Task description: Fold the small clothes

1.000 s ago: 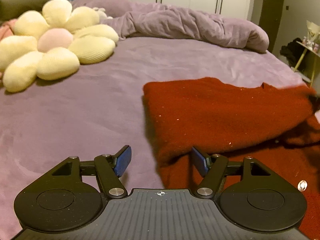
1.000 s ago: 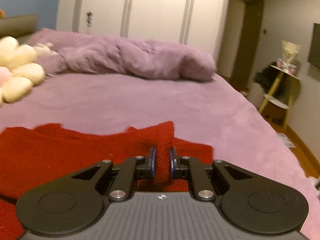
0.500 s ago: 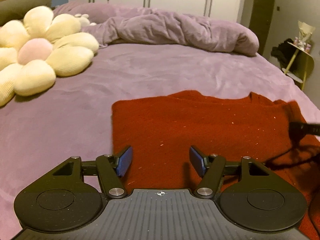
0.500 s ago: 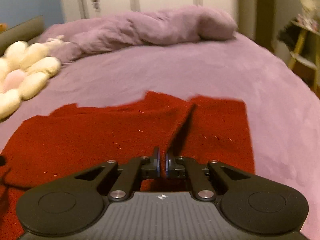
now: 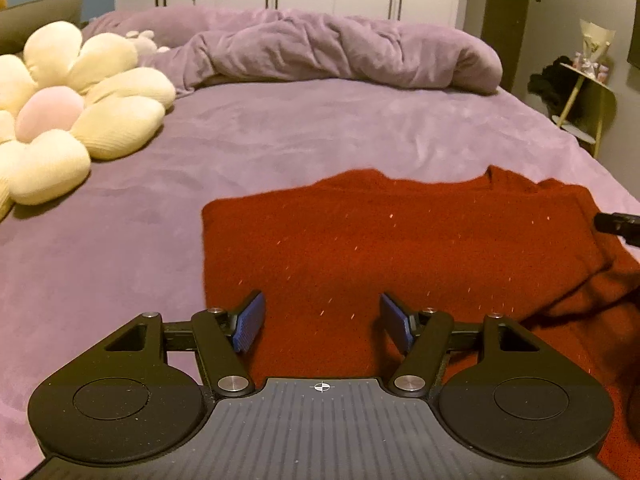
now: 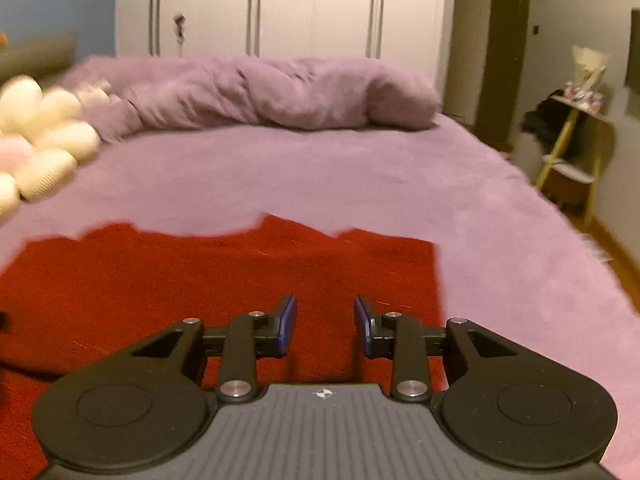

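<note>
Bed, purple sheet [image 5: 280,148]: spread across the near and middle ground. Purple duvet [image 5: 328,52]: bunched along the far side of the bed. Flower-shaped plush cushion [image 5: 60,112], cream petals and pink centre: laid at far left on the sheet. White wardrobe [image 6: 312,4]: set against the far wall. Yellow-legged side table [image 6: 572,148]: placed at far right, beside the bed.

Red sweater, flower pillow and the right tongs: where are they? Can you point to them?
red sweater [image 5: 400,248]: left wrist view, middle of its flat top layer.
flower pillow [image 5: 48,114]: left wrist view, its pink center.
right tongs [image 6: 325,324]: right wrist view, midway between the open blue tips.
</note>
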Tool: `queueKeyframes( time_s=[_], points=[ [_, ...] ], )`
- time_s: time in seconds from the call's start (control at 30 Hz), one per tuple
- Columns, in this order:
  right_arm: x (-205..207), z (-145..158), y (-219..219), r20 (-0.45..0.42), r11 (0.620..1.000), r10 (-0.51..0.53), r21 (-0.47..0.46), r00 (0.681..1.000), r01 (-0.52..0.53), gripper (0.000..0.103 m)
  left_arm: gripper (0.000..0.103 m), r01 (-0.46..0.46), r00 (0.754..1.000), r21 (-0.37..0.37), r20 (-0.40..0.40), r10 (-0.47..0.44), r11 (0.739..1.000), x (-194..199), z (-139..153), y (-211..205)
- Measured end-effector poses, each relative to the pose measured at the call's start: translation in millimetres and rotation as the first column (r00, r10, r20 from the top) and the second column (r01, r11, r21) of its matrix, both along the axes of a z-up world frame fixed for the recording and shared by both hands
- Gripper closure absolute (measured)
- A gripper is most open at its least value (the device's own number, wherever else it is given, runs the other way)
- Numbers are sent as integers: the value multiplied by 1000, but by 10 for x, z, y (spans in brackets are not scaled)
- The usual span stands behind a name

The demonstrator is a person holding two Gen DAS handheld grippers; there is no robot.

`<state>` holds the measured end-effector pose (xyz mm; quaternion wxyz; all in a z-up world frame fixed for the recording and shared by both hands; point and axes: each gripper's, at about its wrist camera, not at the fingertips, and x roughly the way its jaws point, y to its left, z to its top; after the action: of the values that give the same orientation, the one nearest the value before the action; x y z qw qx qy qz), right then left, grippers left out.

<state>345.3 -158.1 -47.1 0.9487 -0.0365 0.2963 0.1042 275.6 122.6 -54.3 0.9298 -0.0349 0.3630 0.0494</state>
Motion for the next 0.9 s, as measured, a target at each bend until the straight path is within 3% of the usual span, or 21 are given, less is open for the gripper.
queueKeyframes(
  time_s=[0.1, 0.2, 0.4, 0.67, 0.83, 0.9],
  points=[
    [19, -83, 135, -65, 993, 101, 60, 993, -97, 73, 33, -7, 1000, -14, -4, 7, 1000, 116, -51, -33],
    [88, -320, 294, -206, 987, 157, 66, 966, -146, 74, 31, -13, 999, -1, -38, 13, 1000, 222, -187, -69],
    [-73, -539, 544, -108, 978, 165, -107, 980, -177, 74, 23, -7, 999, 44, -52, 9, 999, 358, -326, -97],
    [-141, -371, 482, -101, 976, 170, -122, 980, -182, 73, 23, -32, 996, 64, -80, 37, 997, 219, -180, -148],
    [-410, -239, 272, -66, 988, 117, -90, 991, -122, 72, 22, -36, 994, 56, -97, 41, 998, 105, -82, -215],
    [-440, -319, 201, -111, 989, 93, -103, 990, -104, 71, 20, -31, 993, 64, -113, 38, 997, 85, -97, -258]
  ],
)
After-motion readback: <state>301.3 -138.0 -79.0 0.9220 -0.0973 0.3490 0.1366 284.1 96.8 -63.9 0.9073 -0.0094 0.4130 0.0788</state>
